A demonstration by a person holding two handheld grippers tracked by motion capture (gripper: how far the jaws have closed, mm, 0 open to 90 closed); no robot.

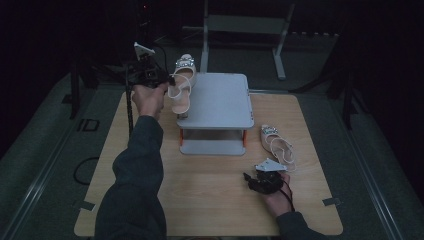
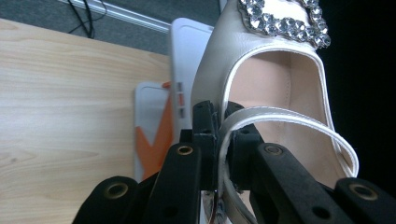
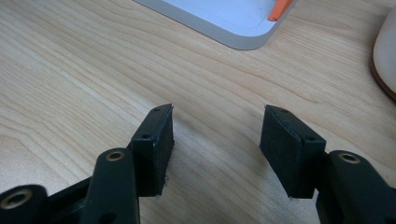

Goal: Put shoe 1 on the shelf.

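My left tongs (image 2: 223,135) pinch a slingback heel's strap (image 2: 280,116) beside the grey stand (image 1: 220,100) — right tongs (image 3: 215,135) spread over the table (image 3: 70,70), holding nothing.

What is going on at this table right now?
A person works with a gripper in each hand. The left gripper is shut on the strap of a cream shoe with a jewelled buckle, holding it at the left edge of a small grey stand. The matching shoe lies on the wooden table right of the stand. The right gripper rests open near it, holding nothing.
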